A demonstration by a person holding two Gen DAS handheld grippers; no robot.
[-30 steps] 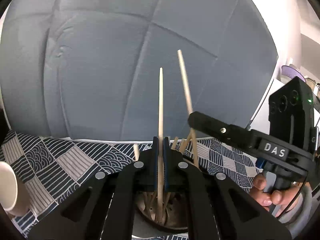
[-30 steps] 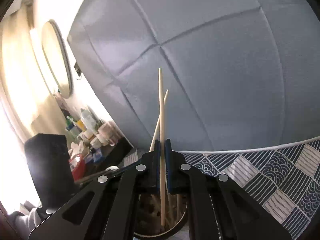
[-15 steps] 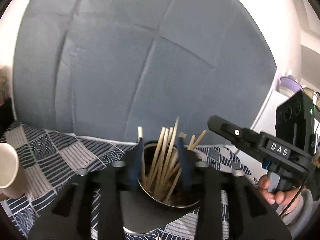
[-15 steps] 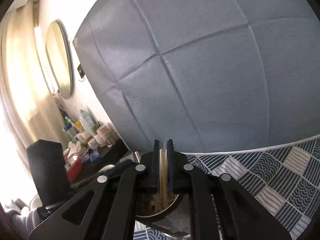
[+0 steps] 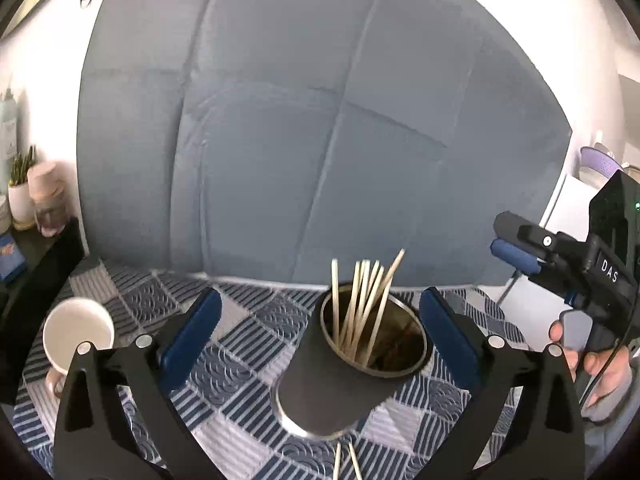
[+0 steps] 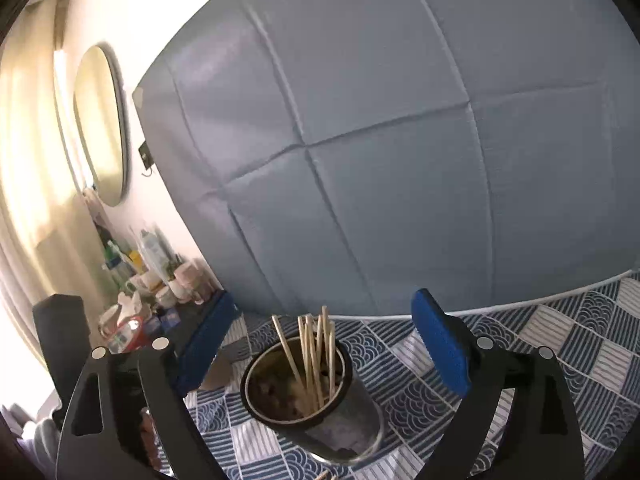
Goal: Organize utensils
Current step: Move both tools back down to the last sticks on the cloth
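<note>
A metal cup [image 5: 372, 364] stands on the blue patterned cloth [image 5: 248, 344] with several wooden chopsticks [image 5: 360, 304] upright in it. Two more chopsticks [image 5: 344, 460] lie on the cloth at the near edge. My left gripper [image 5: 318, 334] hangs above and behind the cup. Its jaws are opening, and the blue pads [image 5: 192, 336] touch nothing. My right gripper [image 6: 324, 342] also sits back from the cup [image 6: 344, 428]. Its jaws are opening too, clear of the chopsticks [image 6: 312, 356]. In the left wrist view the right gripper [image 5: 498, 236] shows at the right, a hand [image 5: 576, 356] on its handle.
A white cup [image 5: 76, 332] stands on the cloth at the left. A grey padded headboard [image 5: 320, 140] rises right behind the cloth. A dark side shelf [image 6: 160, 292] crowded with bottles and jars sits left of the headboard, under an oval mirror [image 6: 100, 124].
Each gripper was shut on one upright chopstick over the cup. Both have opened wide, the chopsticks now stand in the cup, and both grippers have drawn back and up.
</note>
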